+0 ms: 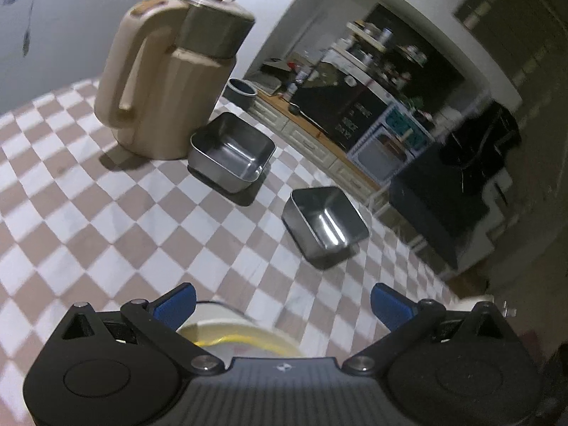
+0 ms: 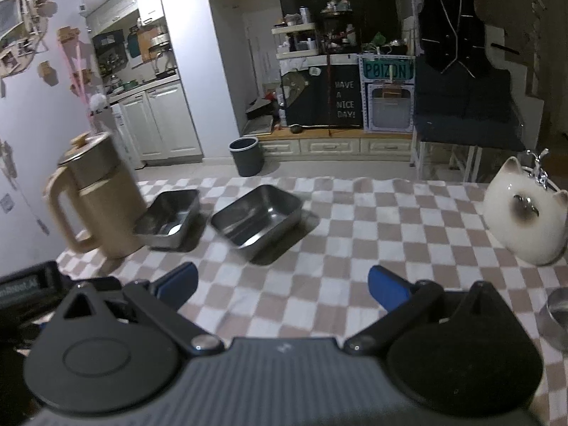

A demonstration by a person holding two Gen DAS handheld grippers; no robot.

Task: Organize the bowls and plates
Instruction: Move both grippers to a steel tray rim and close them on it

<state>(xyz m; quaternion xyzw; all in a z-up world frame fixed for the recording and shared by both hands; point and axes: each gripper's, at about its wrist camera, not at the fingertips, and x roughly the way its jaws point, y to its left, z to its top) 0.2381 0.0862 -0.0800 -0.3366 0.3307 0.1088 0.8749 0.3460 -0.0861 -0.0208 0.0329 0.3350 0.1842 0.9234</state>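
Observation:
Two square steel bowls stand on the checkered tablecloth. One steel bowl (image 1: 232, 151) (image 2: 168, 218) sits beside the beige jug; the other steel bowl (image 1: 325, 225) (image 2: 257, 218) is to its right, near the table's far edge. My left gripper (image 1: 282, 305) is open and empty, with a white plate with a yellow rim (image 1: 234, 335) just below its fingers, partly hidden. My right gripper (image 2: 282, 284) is open and empty, short of both bowls.
A tall beige jug (image 1: 167, 81) (image 2: 94, 195) stands at the left. A white cat-shaped ceramic jar (image 2: 525, 213) stands at the right. A steel cup (image 2: 559, 314) shows at the right edge. The left gripper's body (image 2: 28, 291) shows at lower left.

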